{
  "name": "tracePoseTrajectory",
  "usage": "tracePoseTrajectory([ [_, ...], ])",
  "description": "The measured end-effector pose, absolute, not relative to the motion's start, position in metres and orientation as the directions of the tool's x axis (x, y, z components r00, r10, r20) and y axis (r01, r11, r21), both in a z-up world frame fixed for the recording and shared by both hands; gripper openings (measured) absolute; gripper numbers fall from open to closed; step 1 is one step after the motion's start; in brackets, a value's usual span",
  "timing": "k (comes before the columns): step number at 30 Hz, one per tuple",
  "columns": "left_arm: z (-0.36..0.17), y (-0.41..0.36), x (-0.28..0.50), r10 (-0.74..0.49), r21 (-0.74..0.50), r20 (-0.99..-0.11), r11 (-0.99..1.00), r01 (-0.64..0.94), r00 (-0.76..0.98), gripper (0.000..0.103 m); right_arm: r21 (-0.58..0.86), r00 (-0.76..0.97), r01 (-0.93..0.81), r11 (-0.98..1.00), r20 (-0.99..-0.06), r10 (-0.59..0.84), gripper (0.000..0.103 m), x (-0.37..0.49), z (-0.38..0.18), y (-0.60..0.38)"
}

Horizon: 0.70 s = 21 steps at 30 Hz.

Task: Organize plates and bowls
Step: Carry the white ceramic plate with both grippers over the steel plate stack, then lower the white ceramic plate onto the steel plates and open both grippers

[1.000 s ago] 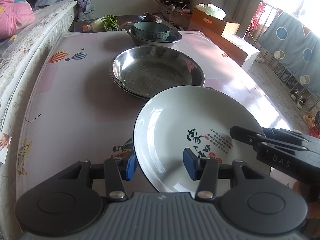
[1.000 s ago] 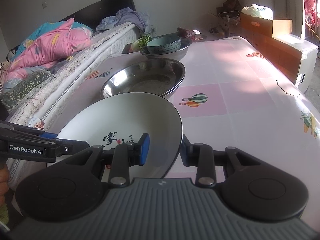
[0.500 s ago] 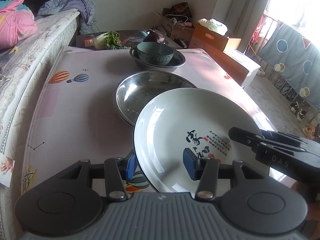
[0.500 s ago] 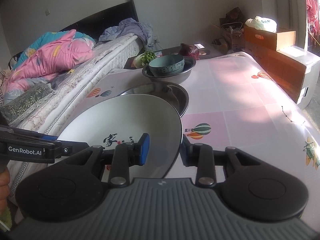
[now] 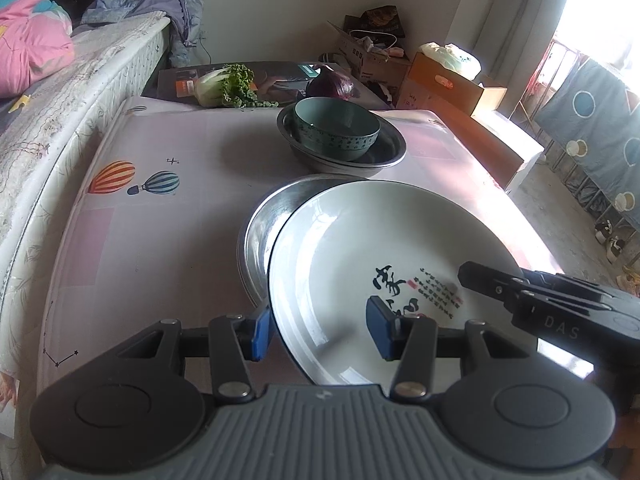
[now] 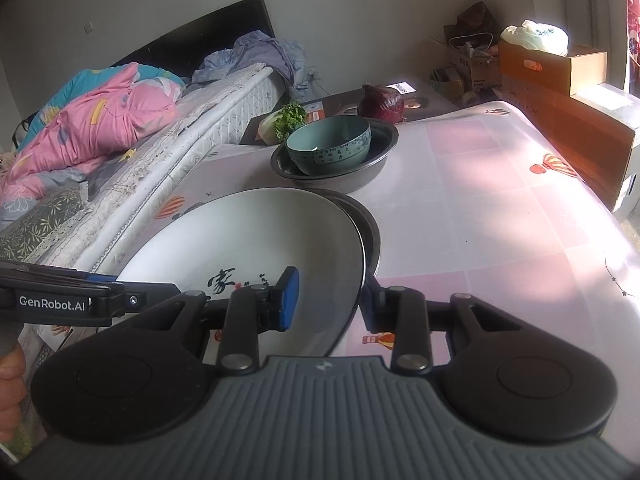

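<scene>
The left gripper (image 5: 320, 336) is clamped on the white plate (image 5: 384, 264) at its nine o'clock rim, one pad under the edge and one on the face; the plate hangs above the tabletop (image 5: 160, 240), overlapping the empty steel plate (image 5: 264, 232) beneath it; at twelve o'clock a green bowl (image 5: 336, 128) sits inside a steel basin (image 5: 384, 156); the right gripper (image 6: 328, 300) is clamped on the plate's three o'clock rim. The risks, as I judge them: glazed ceramic may slide from thin rim grips if either hand tilts or pulls apart; a careless descent could clang the plate off-centre onto the steel plate, or carry it into the basin.
</scene>
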<state>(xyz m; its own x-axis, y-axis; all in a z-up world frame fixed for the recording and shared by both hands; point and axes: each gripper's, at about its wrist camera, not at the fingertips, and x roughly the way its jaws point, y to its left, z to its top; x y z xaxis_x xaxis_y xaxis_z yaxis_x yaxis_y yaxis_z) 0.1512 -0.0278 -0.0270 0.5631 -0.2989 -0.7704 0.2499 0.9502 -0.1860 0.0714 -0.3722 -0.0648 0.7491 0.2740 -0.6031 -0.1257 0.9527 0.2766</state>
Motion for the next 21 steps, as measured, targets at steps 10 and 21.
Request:
tracePoseTrajectory([
  [10, -0.044, -0.023, 0.18, -0.267, -0.175, -0.796, 0.96, 0.217, 0.543, 0.048, 0.284, 0.718, -0.122, 0.951, -0.637, 0.282, 0.031, 0.106, -0.084, -0.372],
  [21, -0.032, -0.023, 0.175, -0.285, -0.174, -0.753, 0.955, 0.239, 0.592, 0.053, 0.257, 0.762, -0.121, 0.959, -0.595, 0.255, 0.032, 0.103, -0.076, -0.378],
])
